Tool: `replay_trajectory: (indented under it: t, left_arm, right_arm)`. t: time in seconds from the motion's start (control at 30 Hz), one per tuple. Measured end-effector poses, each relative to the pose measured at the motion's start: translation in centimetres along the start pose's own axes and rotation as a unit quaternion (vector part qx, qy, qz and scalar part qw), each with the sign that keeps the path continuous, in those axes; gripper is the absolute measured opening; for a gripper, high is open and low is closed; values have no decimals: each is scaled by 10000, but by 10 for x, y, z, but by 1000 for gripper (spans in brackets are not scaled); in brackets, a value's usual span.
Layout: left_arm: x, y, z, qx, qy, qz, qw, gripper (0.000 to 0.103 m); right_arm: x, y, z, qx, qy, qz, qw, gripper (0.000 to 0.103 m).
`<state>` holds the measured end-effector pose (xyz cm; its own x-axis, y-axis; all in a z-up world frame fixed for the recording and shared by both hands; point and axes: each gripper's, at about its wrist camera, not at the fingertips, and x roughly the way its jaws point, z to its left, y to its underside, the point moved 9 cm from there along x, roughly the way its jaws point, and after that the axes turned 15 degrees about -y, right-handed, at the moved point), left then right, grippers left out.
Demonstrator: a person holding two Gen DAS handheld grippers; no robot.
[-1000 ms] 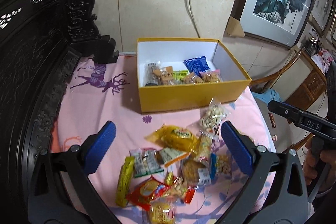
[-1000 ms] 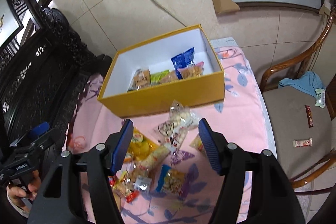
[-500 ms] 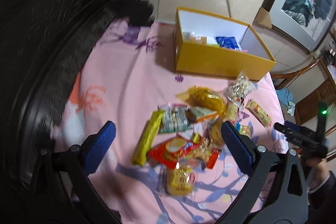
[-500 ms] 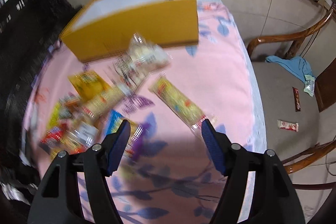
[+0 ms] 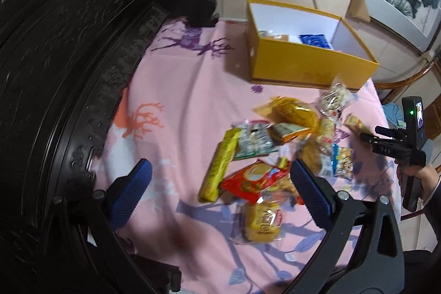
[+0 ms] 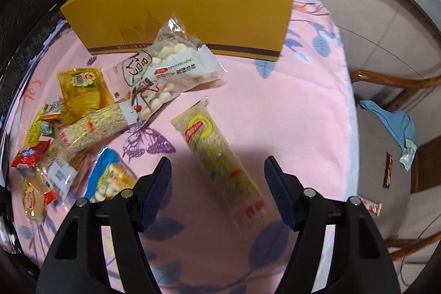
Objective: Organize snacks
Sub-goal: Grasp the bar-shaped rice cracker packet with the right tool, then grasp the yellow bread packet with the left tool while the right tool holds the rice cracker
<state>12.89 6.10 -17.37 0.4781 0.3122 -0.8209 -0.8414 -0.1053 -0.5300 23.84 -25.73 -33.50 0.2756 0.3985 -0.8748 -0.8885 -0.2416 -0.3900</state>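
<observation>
A yellow box (image 5: 303, 65) (image 6: 193, 4) stands at the back of the pink cloth with a few snacks inside. Loose snacks lie in front of it: a clear bag of white balls (image 6: 165, 65), a yellow packet (image 6: 81, 90), a red packet (image 5: 253, 181), a yellow-green stick (image 5: 217, 172) and a round cake pack (image 5: 261, 219). My right gripper (image 6: 217, 164) is open, low over a long rice bar (image 6: 209, 139) that lies apart from the pile, its lower half between the fingers. My left gripper (image 5: 220, 170) hangs open above the pile, holding nothing.
Dark carved wooden furniture (image 5: 69, 73) borders the table on the left. A wooden chair (image 6: 391, 79) with a blue cloth (image 6: 391, 123) and small wrappers (image 6: 370, 207) stands beyond the table's right edge. A person's hand (image 5: 421, 178) holds the right tool.
My right gripper has dropped close to the cloth and now straddles the long rice bar. My left gripper has shifted over and tilted down toward the snack pile.
</observation>
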Motion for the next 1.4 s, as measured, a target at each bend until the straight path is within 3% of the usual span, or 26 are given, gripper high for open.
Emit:
replay_trajectory:
  t: [0.1, 0.13, 0.17, 0.2, 0.23, 0.43, 0.6, 0.8, 1.13, 1.2, 1.23, 1.27, 1.4]
  left_arm:
    - [7, 9, 8, -90, -8, 151, 9998, 101]
    - [10, 13, 7, -59, 11, 210, 9998, 101]
    - [12, 17, 6, -10, 29, 238, 9997, 101]
    - [16, 23, 3, 96, 53, 287, 9995, 101]
    - [20, 30, -1, 219, 78, 345, 9991, 101]
    - [41, 73, -38, 1248, 78, 586, 9904, 101]
    - [55, 103, -74, 1837, 500, 892, 9776, 101]
    - [68, 114, -91, 1843, 716, 1154, 9734, 101]
    - [84, 120, -100, 1720, 946, 1338, 9714, 101]
    - [91, 123, -102, 1667, 966, 1392, 9713, 93]
    - [97, 128, -103, 1648, 1014, 1572, 9684, 70]
    - [97, 124, -101, 1637, 972, 1498, 9702, 59]
    - [81, 119, -98, 1460, 1333, 1368, 9707, 57]
  right_arm:
    - [17, 10, -4, -35, 56, 415, 9991, 71]
    - [15, 11, -1, -144, 64, 320, 9994, 69]
    - [15, 14, 1, -178, 72, 338, 9992, 63]
    - [12, 16, 3, -186, 43, 286, 9994, 39]
    - [9, 18, 4, -114, -24, 274, 9996, 30]
    - [-19, 46, 16, 606, -476, -40, 9970, 30]
    - [-50, 58, 47, 1057, -972, -457, 9886, 30]
    - [-77, 55, 85, 1168, -1360, -716, 9812, 30]
    - [-87, 44, 117, 921, -1536, -793, 9806, 30]
    - [-87, 42, 120, 905, -1570, -801, 9802, 30]
    - [-87, 41, 122, 884, -1582, -793, 9802, 30]
    - [-87, 41, 123, 884, -1585, -793, 9802, 30]
    - [-92, 39, 125, 964, -1674, -859, 9774, 30]
